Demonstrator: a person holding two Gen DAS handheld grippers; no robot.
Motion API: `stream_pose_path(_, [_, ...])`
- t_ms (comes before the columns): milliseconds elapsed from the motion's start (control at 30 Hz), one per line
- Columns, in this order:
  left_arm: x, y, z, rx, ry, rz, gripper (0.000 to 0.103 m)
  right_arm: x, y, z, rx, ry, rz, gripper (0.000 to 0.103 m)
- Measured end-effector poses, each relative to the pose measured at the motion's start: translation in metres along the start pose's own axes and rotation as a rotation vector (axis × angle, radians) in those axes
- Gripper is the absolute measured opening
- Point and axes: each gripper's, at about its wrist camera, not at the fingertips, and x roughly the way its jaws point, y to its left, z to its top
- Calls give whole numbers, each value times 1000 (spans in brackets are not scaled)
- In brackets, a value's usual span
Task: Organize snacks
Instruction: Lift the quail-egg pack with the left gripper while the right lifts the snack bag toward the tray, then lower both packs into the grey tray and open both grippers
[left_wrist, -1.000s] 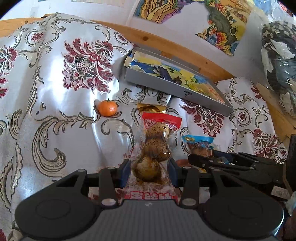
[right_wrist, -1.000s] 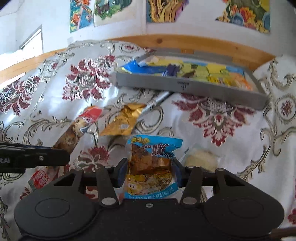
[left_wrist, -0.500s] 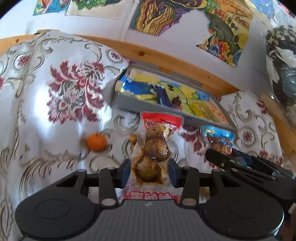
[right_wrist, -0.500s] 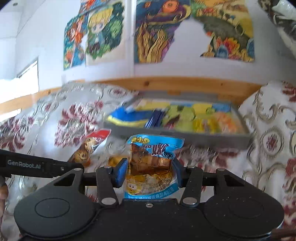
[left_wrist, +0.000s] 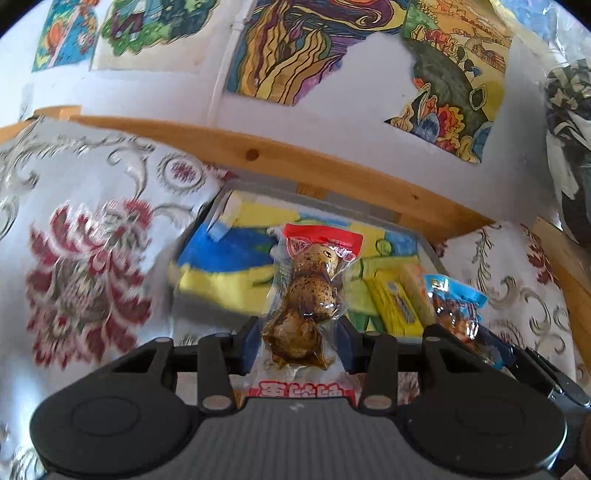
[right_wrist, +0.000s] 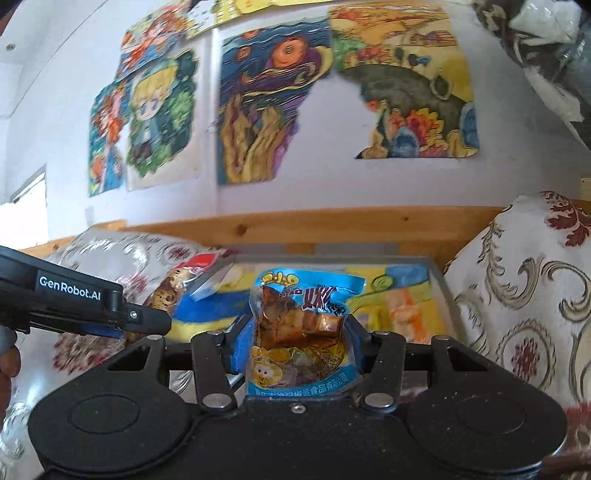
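- Left gripper (left_wrist: 298, 341) is clamping the lower part of a clear egg pack (left_wrist: 308, 295) with a red top strip; the pack is sticking up between the fingers, held in the air just in front of the grey tray (left_wrist: 424, 243).
- Right gripper (right_wrist: 295, 343) is squeezing a blue tofu pack (right_wrist: 301, 328) at its middle, also lifted, hanging in front of the tray (right_wrist: 441, 284) near its front wall.
- In the left view the tofu pack (left_wrist: 456, 308) is showing to the right of the egg pack, both on the near side of the tray.
- Tray is already holding yellow and blue packets (left_wrist: 229, 266), lying flat inside; exact count is too blurred to tell.
- Tray is sitting on the floral cloth (left_wrist: 88, 266), just in front of the wooden rail (left_wrist: 332, 166).
- Progress judgement: well along, some snacks are already sorted in, two more are in hand but not yet dropped.
- Left to do: carrying both packs over the tray wall and releasing them inside; whether other snacks are lying outside the tray cannot be told here.
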Motion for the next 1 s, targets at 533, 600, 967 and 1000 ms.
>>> stream_pose_path(533, [90,-38,42,18,9,81,47,71,-54,9,87,44,-99,53])
stream_pose_path(600, [98,-37,40,21,18,89,47,76,-53,8,75,52,-97,54])
stream_pose_path(967, [118,-29,30,6,58,107,47,93,-40,-1,17,91,-88,55])
stream_pose_path(1000, [119,-28,30,4,59,108,47,94,-40,-1,15,95,-87,55])
